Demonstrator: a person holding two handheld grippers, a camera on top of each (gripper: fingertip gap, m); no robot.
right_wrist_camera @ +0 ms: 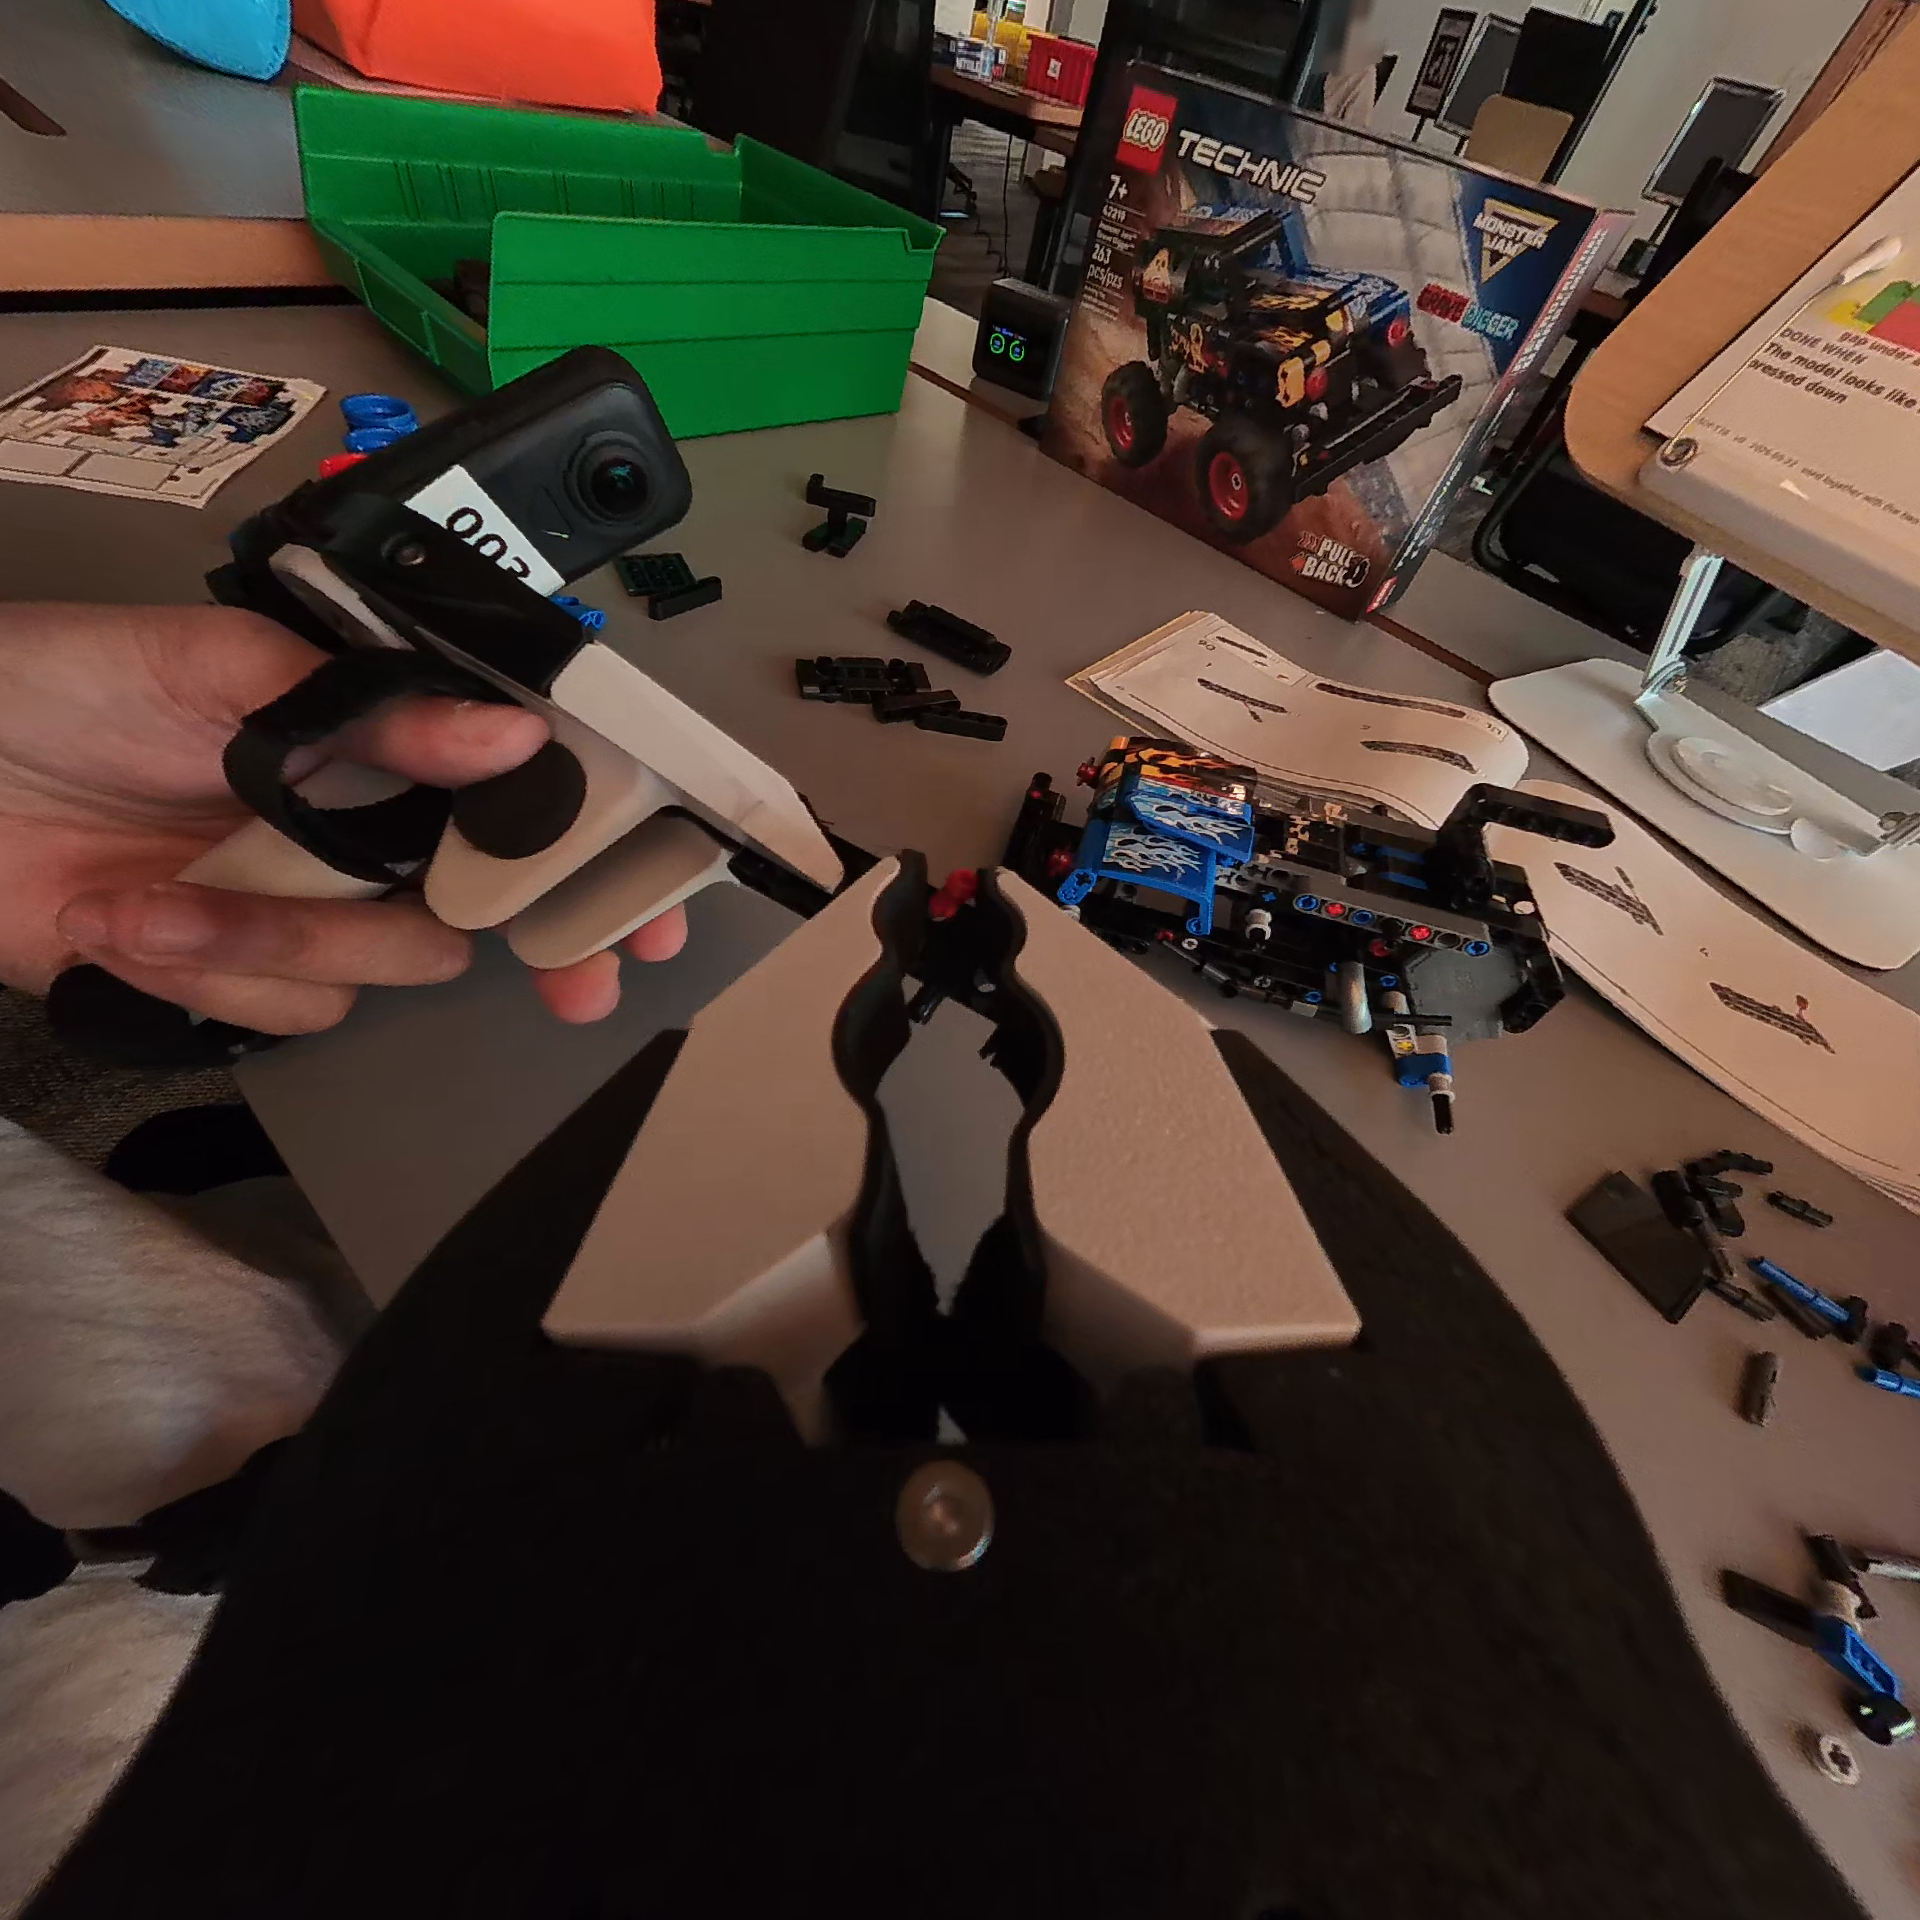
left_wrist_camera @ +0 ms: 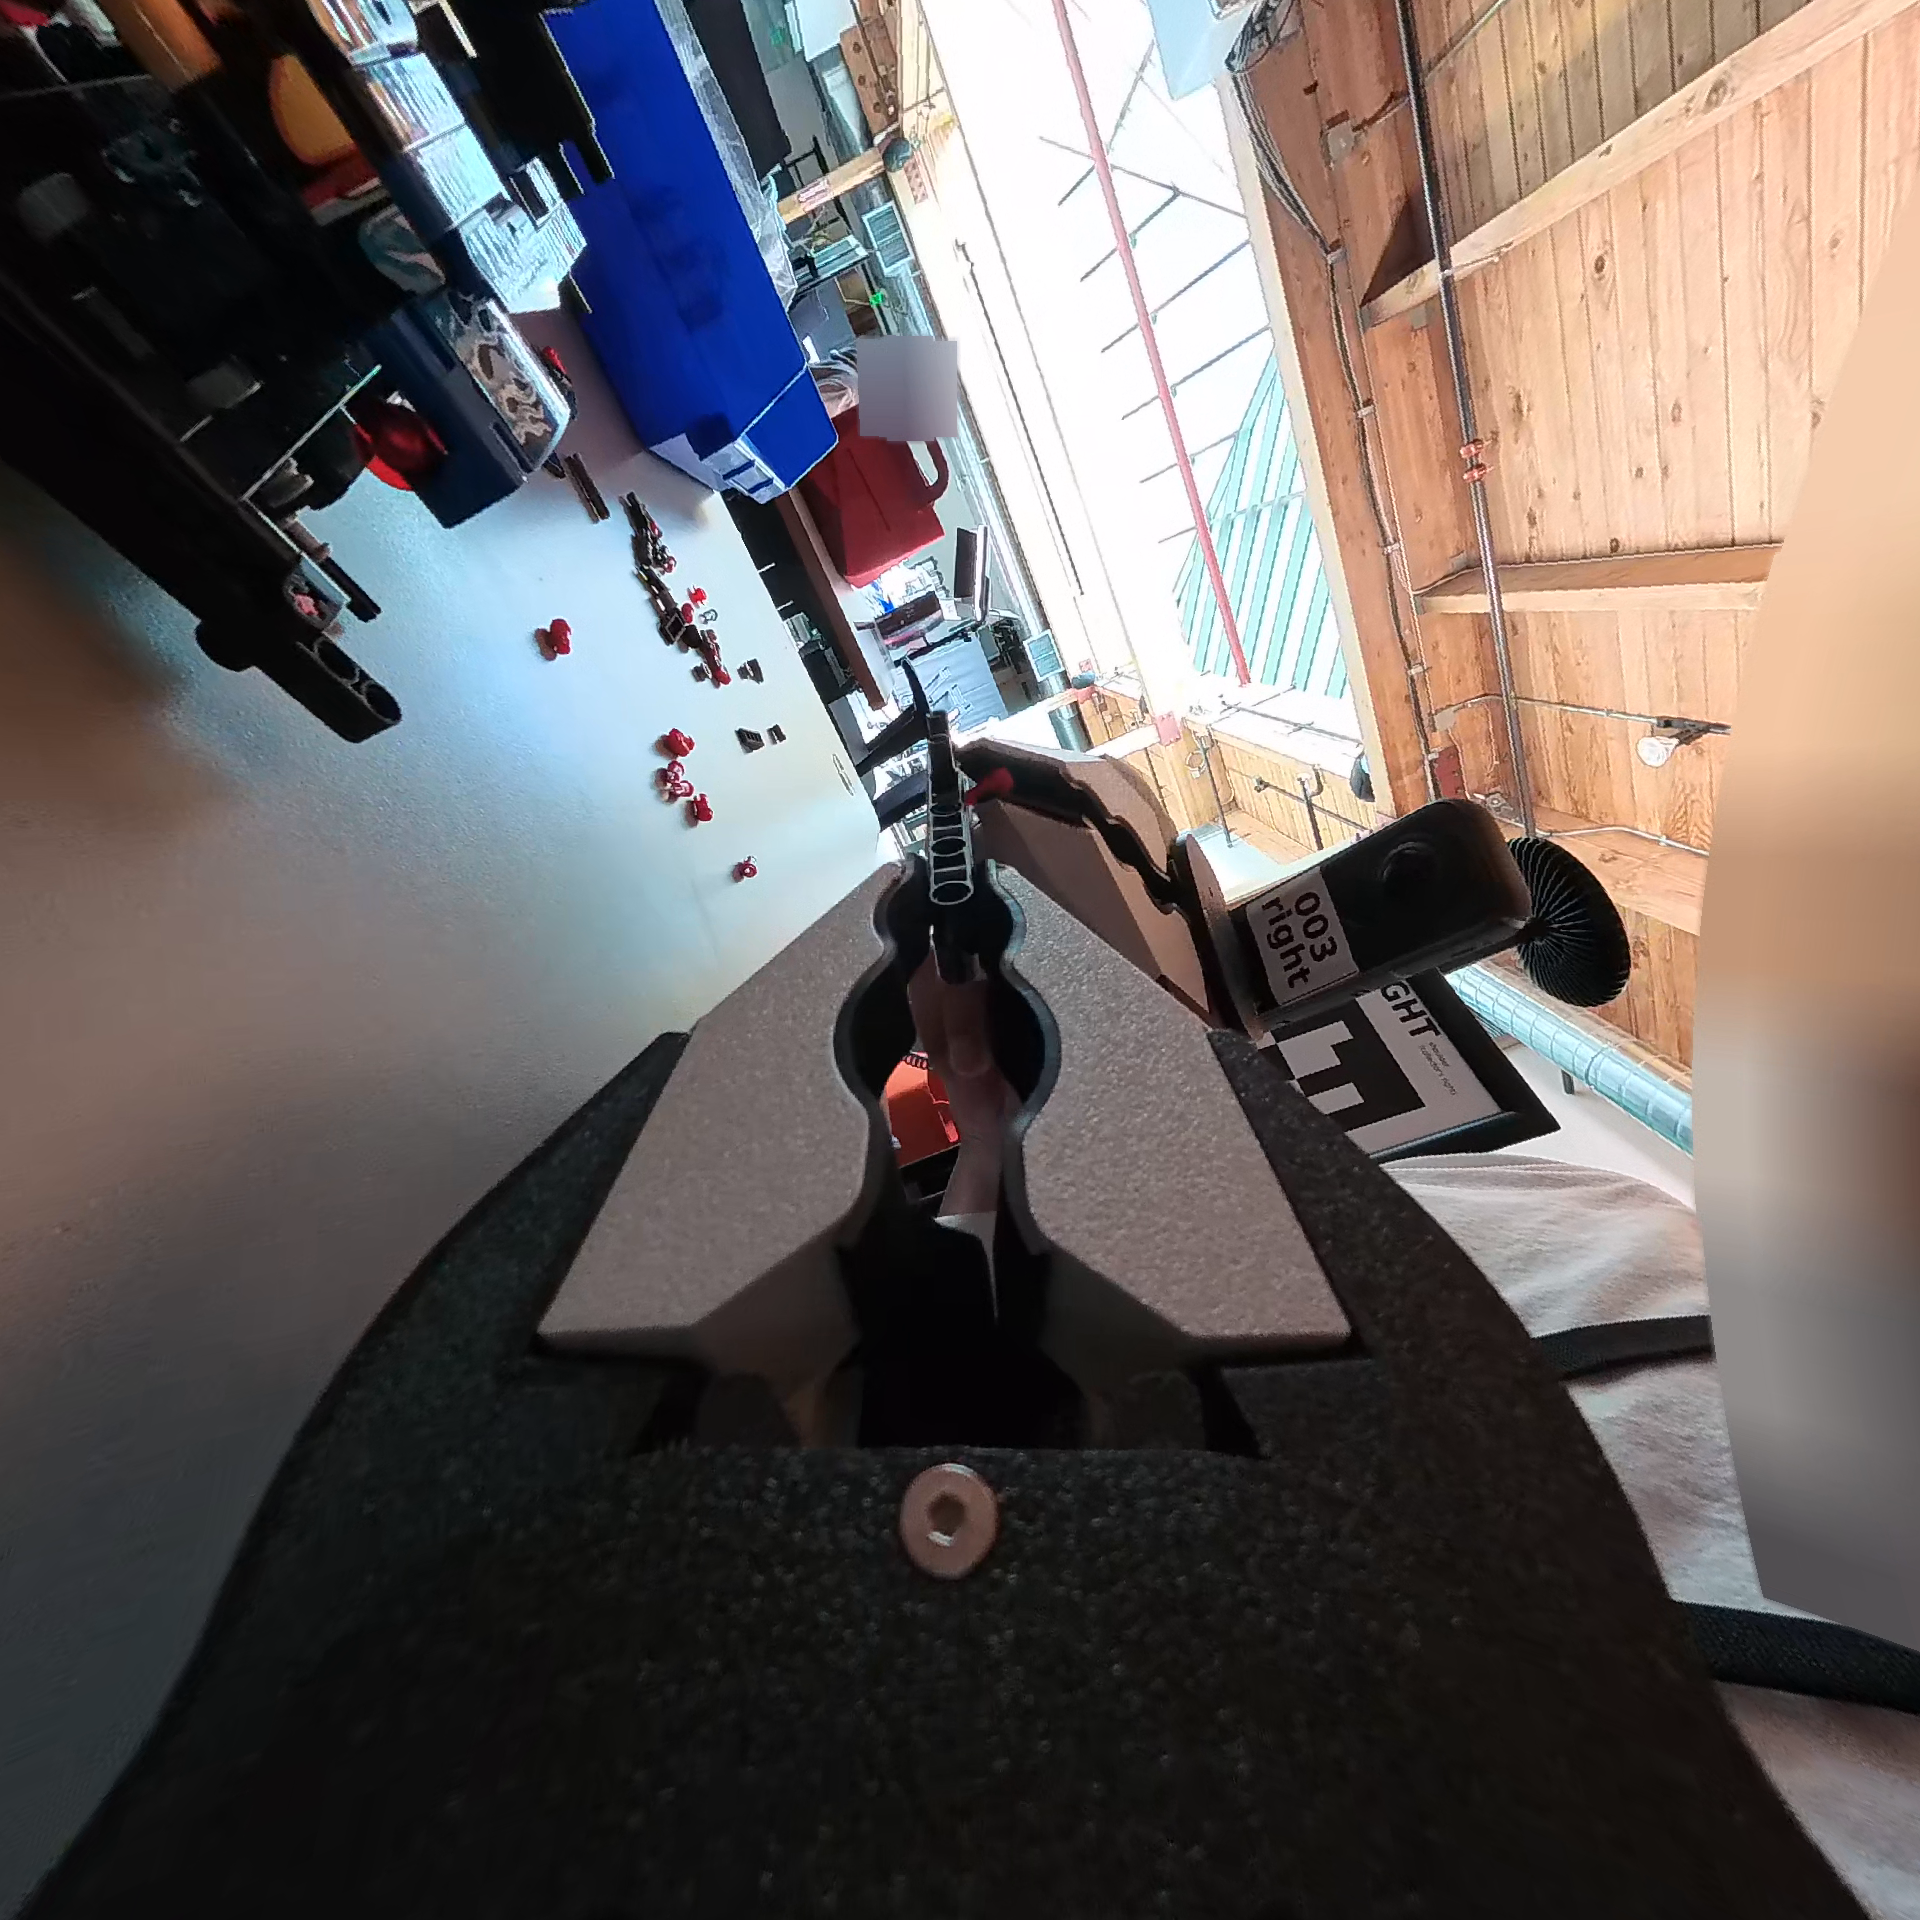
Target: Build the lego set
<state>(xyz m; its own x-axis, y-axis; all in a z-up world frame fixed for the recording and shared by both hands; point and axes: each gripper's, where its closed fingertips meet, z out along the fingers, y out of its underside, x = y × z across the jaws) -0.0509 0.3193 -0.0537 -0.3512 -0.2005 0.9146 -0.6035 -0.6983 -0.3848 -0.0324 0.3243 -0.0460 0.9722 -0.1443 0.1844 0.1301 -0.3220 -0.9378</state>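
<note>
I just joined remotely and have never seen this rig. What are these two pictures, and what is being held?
A person holds a hand-held gripper in each hand; each carries a camera looking along its fingers. The left wrist view, rolled sideways, shows the left hand-held gripper shut on a black beam. The right wrist view shows the right hand-held gripper pinching a small red pin. On the grey table lie a half-built truck, loose black pieces, an instruction booklet and a green bin.

black beam [left_wrist_camera: 951, 868] | upright, gripped | red pin [right_wrist_camera: 951, 894] at beam | truck chassis [right_wrist_camera: 1299, 894] on table
</note>
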